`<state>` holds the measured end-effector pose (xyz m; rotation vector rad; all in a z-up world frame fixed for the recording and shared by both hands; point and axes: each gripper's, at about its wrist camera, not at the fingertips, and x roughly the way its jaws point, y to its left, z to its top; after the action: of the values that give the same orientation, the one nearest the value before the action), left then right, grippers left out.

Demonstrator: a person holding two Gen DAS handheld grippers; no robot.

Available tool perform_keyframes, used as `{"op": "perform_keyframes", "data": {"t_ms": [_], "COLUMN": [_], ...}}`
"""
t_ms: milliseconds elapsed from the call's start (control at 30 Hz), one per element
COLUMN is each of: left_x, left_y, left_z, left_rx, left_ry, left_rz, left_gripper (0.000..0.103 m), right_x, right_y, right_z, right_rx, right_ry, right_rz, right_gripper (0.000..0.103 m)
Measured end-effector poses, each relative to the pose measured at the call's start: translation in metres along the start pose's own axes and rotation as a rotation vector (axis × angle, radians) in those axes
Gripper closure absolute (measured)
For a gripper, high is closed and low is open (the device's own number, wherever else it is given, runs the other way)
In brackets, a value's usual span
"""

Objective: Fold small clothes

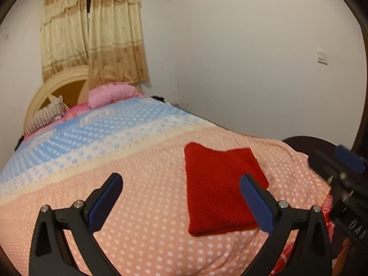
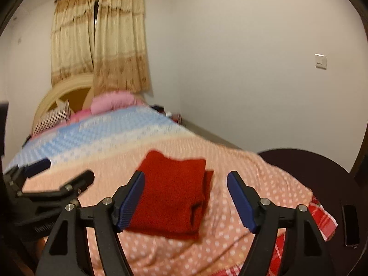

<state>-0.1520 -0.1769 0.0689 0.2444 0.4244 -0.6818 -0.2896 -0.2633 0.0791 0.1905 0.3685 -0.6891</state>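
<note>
A red knitted garment [image 1: 218,191] lies folded into a neat rectangle on the peach polka-dot bedspread [image 1: 142,207]. It also shows in the right wrist view [image 2: 170,195]. My left gripper [image 1: 181,197] is open and empty, held above the bedspread just left of the garment. My right gripper [image 2: 186,197] is open and empty, hovering over the garment's near edge. The right gripper shows at the right edge of the left wrist view [image 1: 345,179]. The left gripper shows at the left of the right wrist view [image 2: 46,184].
The bed carries a blue dotted blanket [image 1: 92,133], pink pillows [image 1: 110,94] and a cream headboard [image 1: 46,92]. Curtains [image 1: 92,34] hang behind. A dark round table [image 2: 322,177] with a phone [image 2: 350,225] stands at the bed's right. A white wall runs along the right.
</note>
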Motion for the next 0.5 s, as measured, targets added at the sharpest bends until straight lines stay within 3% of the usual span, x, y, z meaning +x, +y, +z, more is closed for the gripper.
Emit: {"op": "perform_keyframes", "data": {"t_ms": [200, 500], "left_x": [-0.0015, 0.0007], "left_y": [-0.0017, -0.0039], "left_z": [-0.0055, -0.0084], "left_rx": [-0.013, -0.011], "left_ry": [-0.031, -0.012], "left_rz": [0.018, 0.014], "left_gripper": [0.000, 0.000], "right_x": [-0.0127, -0.0033], "right_y": [-0.0002, -0.0022], "right_z": [0.0047, -0.0027], "right_rx": [0.009, 0.006], "right_ry": [-0.085, -0.051], "right_rz": [0.003, 0.000], "right_gripper": [0.022, 0.021]}}
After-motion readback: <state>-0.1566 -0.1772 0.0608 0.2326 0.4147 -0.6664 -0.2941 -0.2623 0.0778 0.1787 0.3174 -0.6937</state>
